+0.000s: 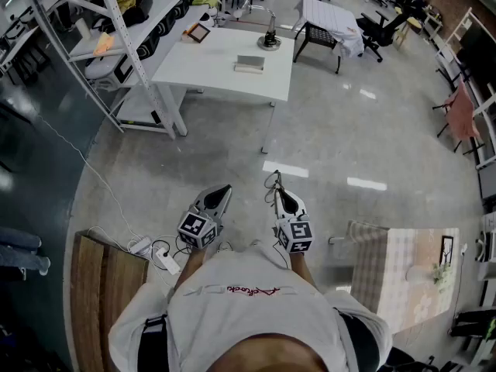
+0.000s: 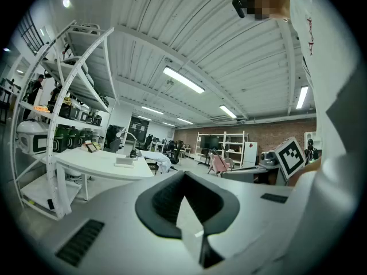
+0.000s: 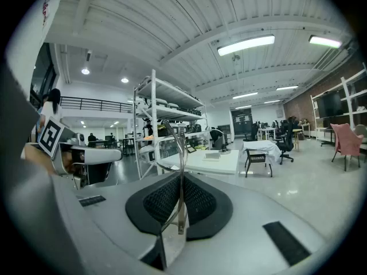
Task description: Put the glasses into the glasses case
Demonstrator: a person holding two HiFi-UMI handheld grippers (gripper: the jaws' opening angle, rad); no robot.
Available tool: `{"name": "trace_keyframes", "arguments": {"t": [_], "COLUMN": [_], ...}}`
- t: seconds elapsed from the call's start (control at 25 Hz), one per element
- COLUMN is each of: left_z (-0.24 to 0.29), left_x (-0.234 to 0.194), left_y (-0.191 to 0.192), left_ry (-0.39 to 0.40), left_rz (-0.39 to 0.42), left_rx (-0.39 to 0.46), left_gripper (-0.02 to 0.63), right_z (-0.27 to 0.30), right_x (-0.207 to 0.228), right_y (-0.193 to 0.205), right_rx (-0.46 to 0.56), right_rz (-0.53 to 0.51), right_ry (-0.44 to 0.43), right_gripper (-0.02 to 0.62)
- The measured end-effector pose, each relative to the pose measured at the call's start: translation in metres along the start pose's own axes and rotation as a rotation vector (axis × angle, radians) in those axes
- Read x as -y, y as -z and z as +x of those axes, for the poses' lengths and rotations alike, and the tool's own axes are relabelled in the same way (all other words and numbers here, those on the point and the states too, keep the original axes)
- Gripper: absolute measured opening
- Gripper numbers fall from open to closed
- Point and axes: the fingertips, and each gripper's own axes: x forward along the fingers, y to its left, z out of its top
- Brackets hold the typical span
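I stand on the open floor with both grippers held out level in front of me. My right gripper (image 1: 285,200) is shut on the glasses (image 1: 273,183), a thin wire frame sticking up past its tip. In the right gripper view a metal temple arm (image 3: 181,153) is pinched between the pads (image 3: 195,202). My left gripper (image 1: 218,195) is shut with nothing in it, and its pads (image 2: 166,202) meet. Far ahead, a flat grey box (image 1: 249,64) that may be the glasses case lies on a white table (image 1: 209,64). It also shows as a grey box (image 2: 124,162) in the left gripper view.
A metal shelving rack (image 1: 116,22) stands left of the white table. A black lamp base (image 1: 269,40) sits on that table. Behind it are a black chair (image 1: 316,37) and a cloth-covered table (image 1: 335,20). Near me are a wooden bench (image 1: 101,285), a power strip (image 1: 159,256) and a checked tablecloth (image 1: 395,262).
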Motion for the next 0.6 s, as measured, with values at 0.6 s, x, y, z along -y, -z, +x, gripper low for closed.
{"name": "trace_keyframes", "arguments": {"t": [0.6], "left_z": [0.020], "left_x": [0.020], "left_y": [0.003], "left_ry": [0.011], "left_rz": [0.008], "left_rx": [-0.016], "left_gripper": [0.025], "right_z": [-0.004], "right_x": [0.011], "right_y": [0.001], "right_rx": [0.012], "right_rz": [0.007], "right_ry": [-0.061], "right_gripper": [0.014]}}
